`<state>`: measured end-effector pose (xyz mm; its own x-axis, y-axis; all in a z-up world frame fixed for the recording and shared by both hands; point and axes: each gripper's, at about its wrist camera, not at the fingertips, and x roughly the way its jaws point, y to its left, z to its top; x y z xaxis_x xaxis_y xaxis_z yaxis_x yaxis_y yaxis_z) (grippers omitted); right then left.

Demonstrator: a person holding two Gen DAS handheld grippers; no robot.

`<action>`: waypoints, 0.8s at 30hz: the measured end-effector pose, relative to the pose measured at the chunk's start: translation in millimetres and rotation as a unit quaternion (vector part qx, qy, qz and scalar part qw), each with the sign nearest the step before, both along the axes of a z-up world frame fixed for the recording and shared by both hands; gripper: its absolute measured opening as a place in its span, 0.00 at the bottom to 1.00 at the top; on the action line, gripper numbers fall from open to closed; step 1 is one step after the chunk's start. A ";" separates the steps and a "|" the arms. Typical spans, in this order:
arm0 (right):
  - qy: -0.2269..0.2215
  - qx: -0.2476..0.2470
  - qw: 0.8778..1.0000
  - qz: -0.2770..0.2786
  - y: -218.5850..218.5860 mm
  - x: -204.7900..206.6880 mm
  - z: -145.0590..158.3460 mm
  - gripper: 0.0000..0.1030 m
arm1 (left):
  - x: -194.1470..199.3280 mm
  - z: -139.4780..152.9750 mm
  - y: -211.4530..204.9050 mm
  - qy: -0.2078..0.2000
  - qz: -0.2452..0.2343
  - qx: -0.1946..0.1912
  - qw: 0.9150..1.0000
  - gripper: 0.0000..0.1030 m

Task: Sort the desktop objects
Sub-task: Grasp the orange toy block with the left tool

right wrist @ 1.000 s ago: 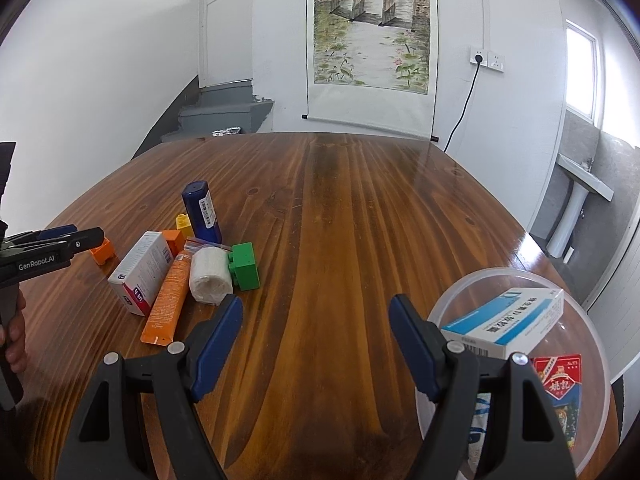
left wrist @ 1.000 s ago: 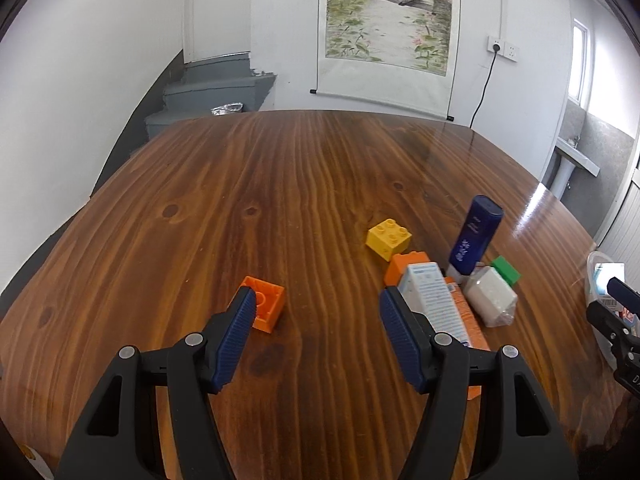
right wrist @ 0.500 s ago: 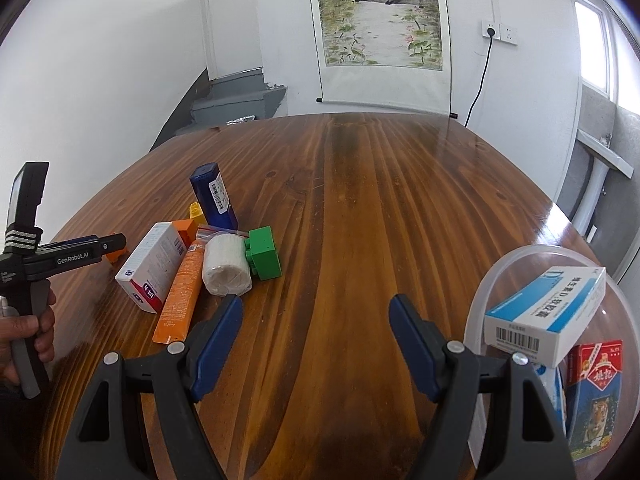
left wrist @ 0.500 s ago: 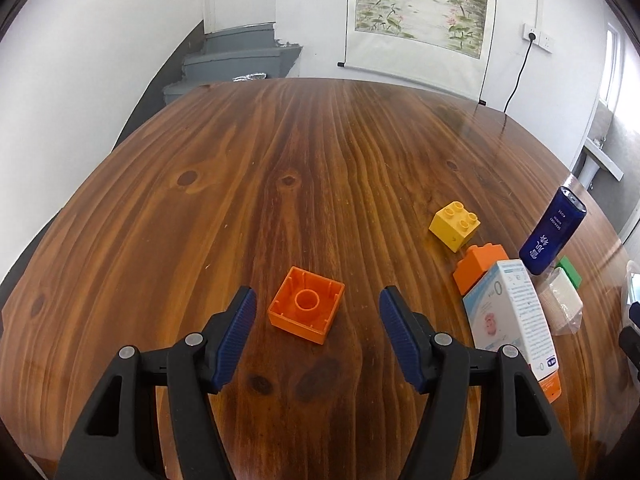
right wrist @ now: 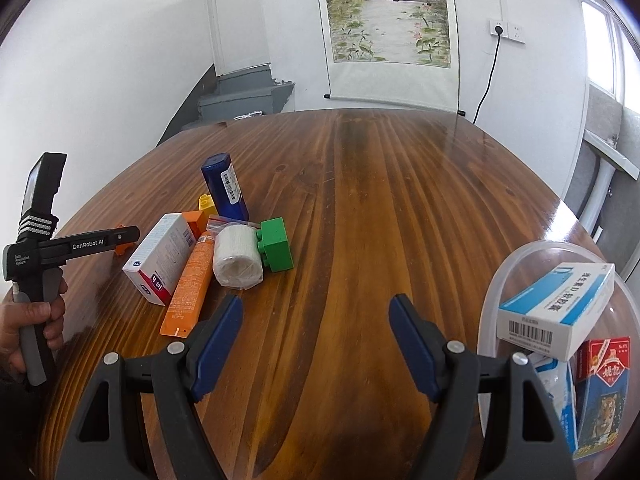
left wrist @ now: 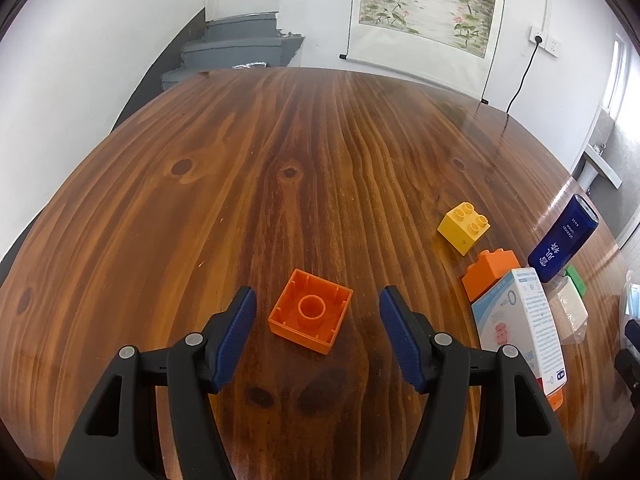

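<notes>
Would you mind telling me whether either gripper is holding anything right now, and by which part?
Nothing is held. The left gripper has its jaws open on either side of the upside-down orange brick, not touching it. The right gripper is open over bare table.

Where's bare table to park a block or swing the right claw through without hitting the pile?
Bare wood runs between the green block and the clear bowl, and on to the table's far edge. Also bare: left of and beyond the upturned orange block. Crowded: bandage roll, orange tube, white box, blue bottle.
</notes>
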<state>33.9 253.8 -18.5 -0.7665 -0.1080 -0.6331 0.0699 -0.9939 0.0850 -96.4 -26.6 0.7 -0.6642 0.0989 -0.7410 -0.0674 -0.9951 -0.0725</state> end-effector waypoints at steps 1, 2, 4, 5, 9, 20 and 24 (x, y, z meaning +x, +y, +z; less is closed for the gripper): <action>0.000 0.000 1.000 0.000 -0.4 0.2 -0.1 0.77 | 0.0 -0.4 0.0 -0.001 -0.001 0.002 1.000 0.66; 0.000 -0.001 1.000 0.001 -0.5 0.2 0.0 0.77 | -0.4 -0.9 -0.1 -0.002 -0.001 0.004 1.000 0.66; 0.001 -0.001 1.000 0.000 -1.5 0.9 0.4 0.77 | -5.2 -2.6 -2.1 -0.004 0.001 0.007 1.000 0.66; 0.002 -0.001 1.000 0.001 -2.0 1.2 0.5 0.77 | -6.0 -3.2 -3.1 -0.006 0.001 0.009 1.000 0.65; 0.002 -0.005 1.000 0.003 -3.3 2.4 0.5 0.77 | -10.4 -6.4 -7.6 -0.014 0.003 0.020 1.000 0.53; -0.006 -0.032 0.999 0.013 -4.9 -2.4 -2.6 0.77 | 0.3 -1.5 2.7 0.003 -0.014 0.009 1.000 0.42; -0.014 -0.045 0.999 0.025 -12.0 -3.1 -6.1 0.77 | 10.5 6.9 8.0 0.021 -0.022 0.006 1.000 0.42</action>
<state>30.8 241.7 -24.6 -0.7404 -0.2021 -0.6410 0.1148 -0.9777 0.1756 -85.8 -18.6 7.6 -0.6889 0.1375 -0.7117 -0.1149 -0.9902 -0.0800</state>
